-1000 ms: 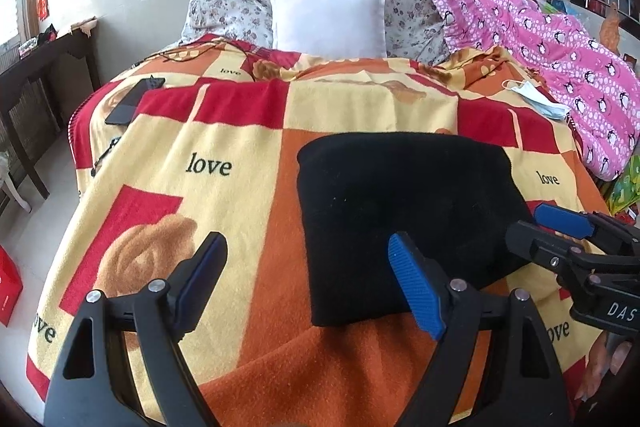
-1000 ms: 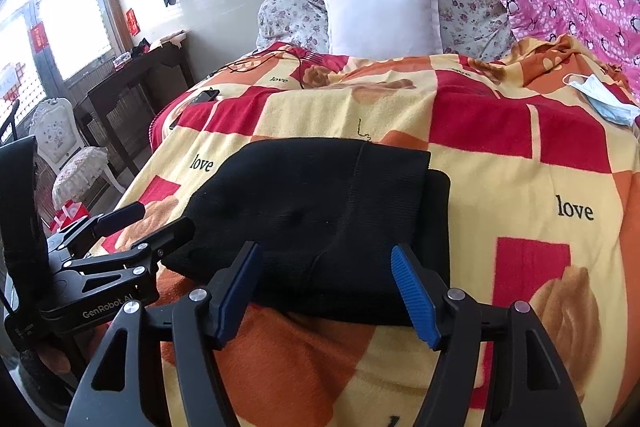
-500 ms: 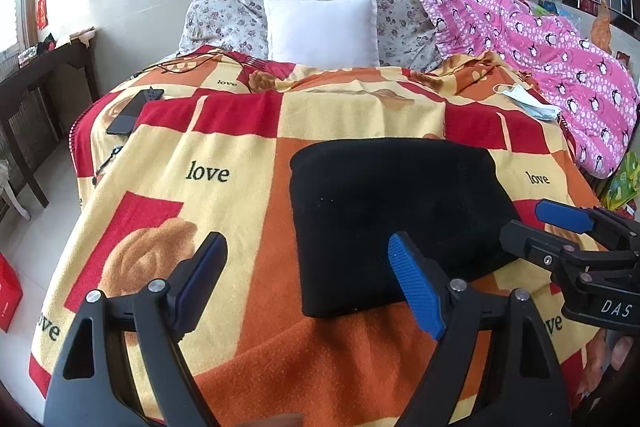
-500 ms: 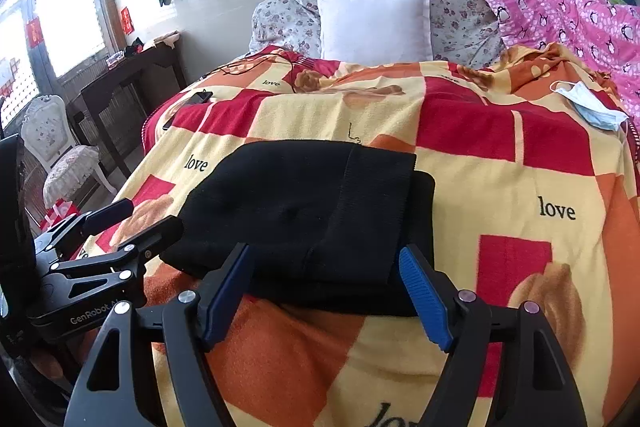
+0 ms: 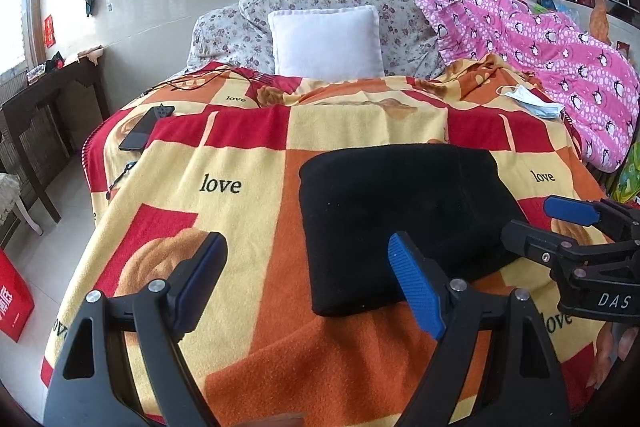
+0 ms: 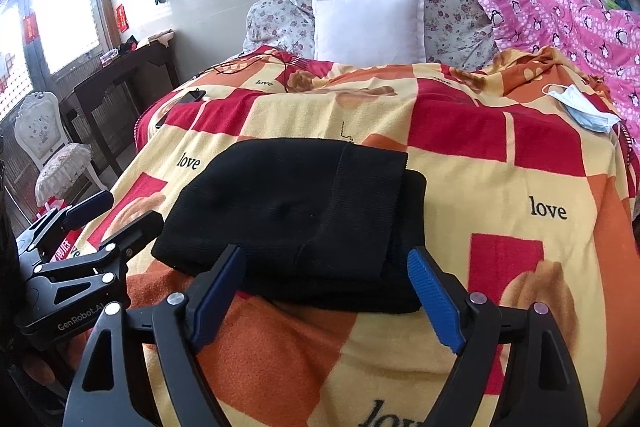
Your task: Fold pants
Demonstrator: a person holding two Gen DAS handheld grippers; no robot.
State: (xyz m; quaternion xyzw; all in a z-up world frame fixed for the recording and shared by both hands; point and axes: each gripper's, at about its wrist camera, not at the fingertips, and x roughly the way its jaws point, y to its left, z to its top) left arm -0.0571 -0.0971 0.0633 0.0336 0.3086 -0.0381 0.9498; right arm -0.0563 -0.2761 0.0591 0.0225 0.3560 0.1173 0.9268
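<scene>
The black pants lie folded into a thick rectangular bundle on the fleece blanket of the bed, so the folding looks finished or nearly so. Both the left gripper and the right gripper hover short of the bundle, fingers spread wide and empty. Any further move would probably be a last tidy of the offset layers; the knit looks soft and matte.

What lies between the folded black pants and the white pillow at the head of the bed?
Only the patterned blanket lies between the black pants and the white pillow; a thin dark thread or cord sits on it just beyond the pants. The right wrist view shows it best.
</scene>
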